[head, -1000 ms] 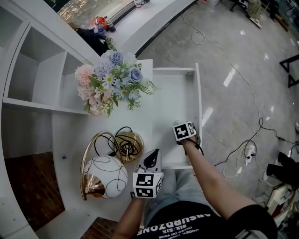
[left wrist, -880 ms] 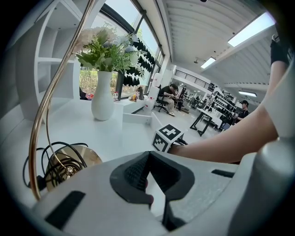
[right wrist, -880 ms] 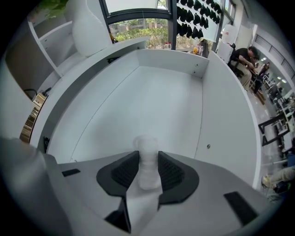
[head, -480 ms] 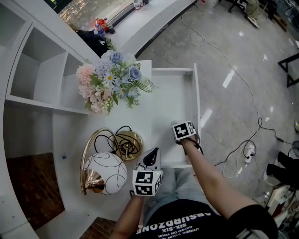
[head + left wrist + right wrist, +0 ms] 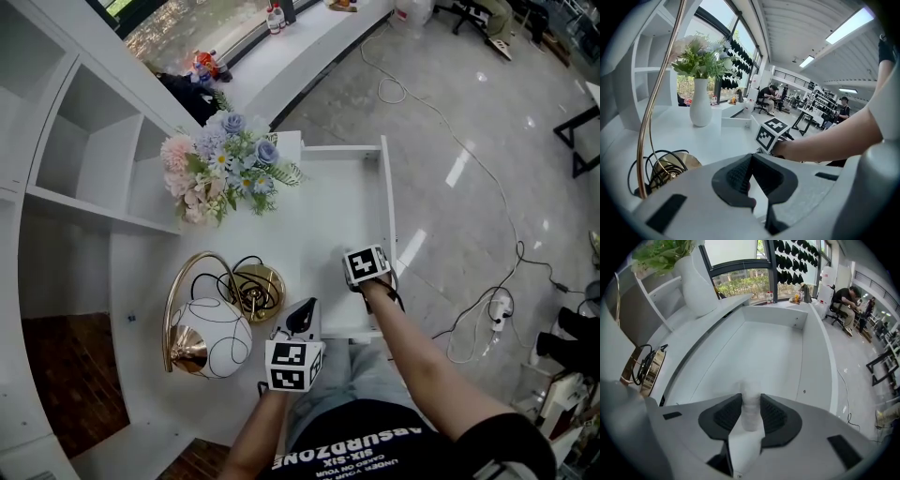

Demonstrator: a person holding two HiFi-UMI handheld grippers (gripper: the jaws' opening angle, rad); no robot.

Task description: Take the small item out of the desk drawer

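The white desk drawer (image 5: 387, 211) stands pulled out to the right of the desk top. My right gripper (image 5: 364, 259) is over the drawer's near end, with its marker cube hiding the jaws in the head view. In the right gripper view, my right gripper (image 5: 751, 409) is shut on a small whitish cylindrical item (image 5: 751, 401) that stands upright between the pads, blurred, above the drawer floor (image 5: 759, 348). My left gripper (image 5: 303, 320) hovers at the desk's front edge. In the left gripper view, my left gripper (image 5: 750, 174) has its jaws together and holds nothing.
A white vase of flowers (image 5: 228, 161) stands at the back of the desk. A globe lamp (image 5: 212, 339) with a gold base (image 5: 259, 291) and black cable lies at the left. Open shelves (image 5: 89, 159) run along the left. Cables (image 5: 502, 281) trail over the floor at the right.
The head camera has tilted a little, so the desk sits slightly higher in the picture. Both grippers keep nearly the same places.
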